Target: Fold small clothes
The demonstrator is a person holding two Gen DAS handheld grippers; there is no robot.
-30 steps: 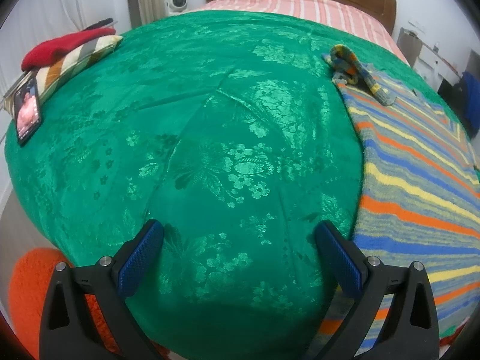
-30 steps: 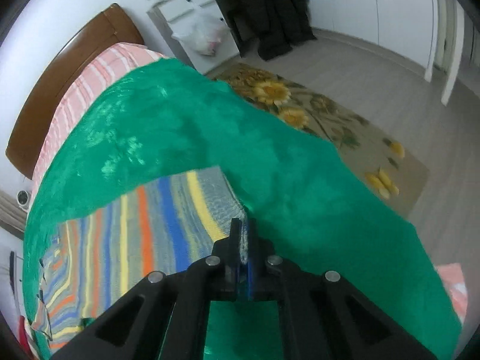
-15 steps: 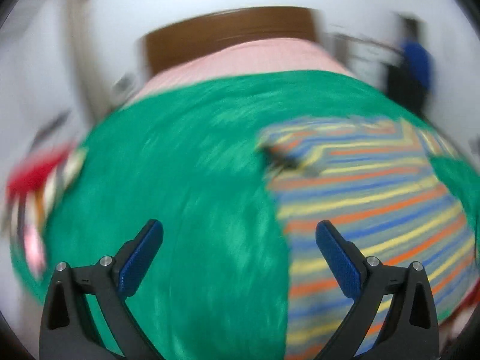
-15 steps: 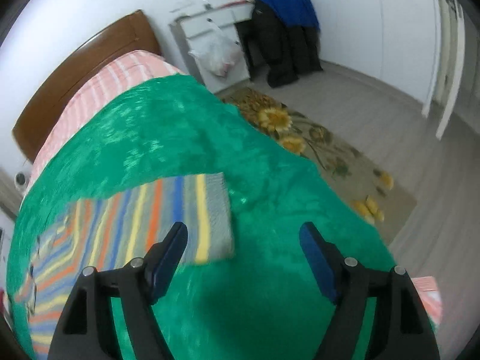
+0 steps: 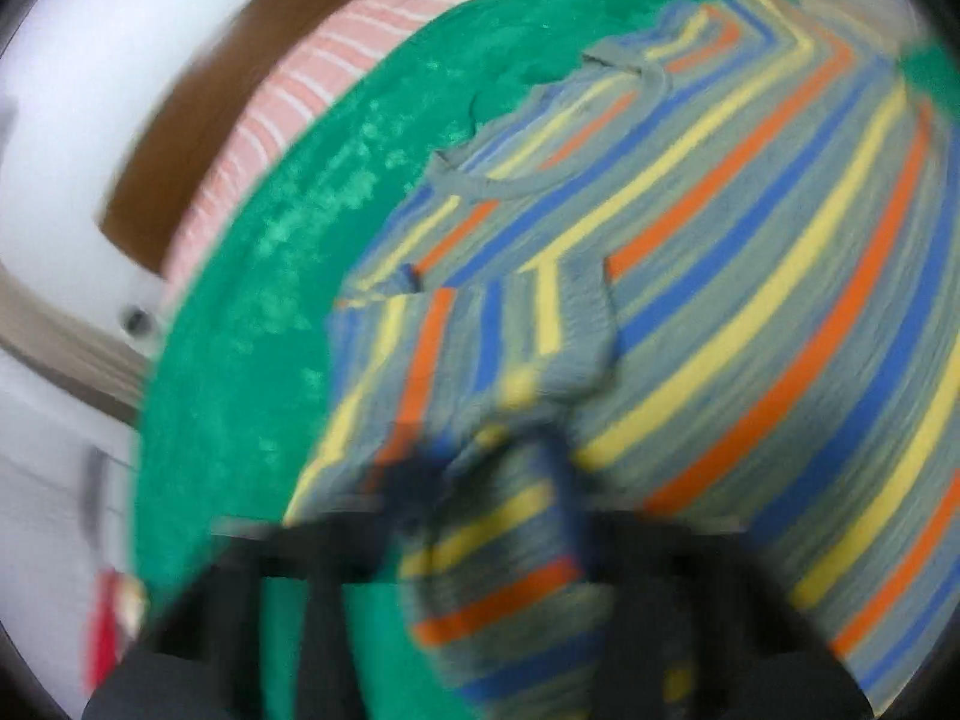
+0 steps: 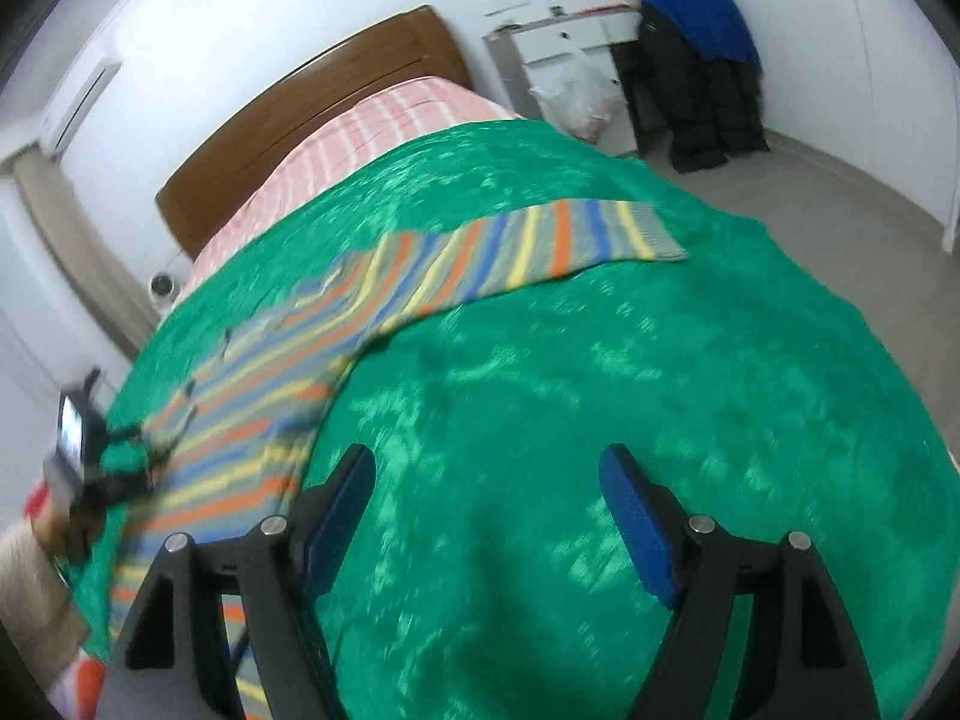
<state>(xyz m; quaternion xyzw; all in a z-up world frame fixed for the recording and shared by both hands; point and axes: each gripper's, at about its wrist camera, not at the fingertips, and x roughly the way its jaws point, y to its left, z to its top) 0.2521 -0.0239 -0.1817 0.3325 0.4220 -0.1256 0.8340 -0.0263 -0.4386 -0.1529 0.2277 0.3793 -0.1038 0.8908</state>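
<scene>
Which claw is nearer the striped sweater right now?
Left. The left claw is at the striped sweater, with fabric bunched between its fingers, though blur hides the grip. The right claw hovers open over the green bedspread, beside the sweater.

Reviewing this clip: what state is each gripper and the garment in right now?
Left gripper: closed on the sleeve; blurred.
Right gripper: open, empty, above the green bedspread.
Striped sweater: flat on the bedspread, one sleeve stretched out sideways, the other bunched.

Even, soft indoor light with faint shadows. The left wrist view is heavily motion-blurred, its near tongs (image 5: 492, 480) smeared. The right wrist view is sharper, blurred at left. Fisheye bending darkens both rims.
</scene>
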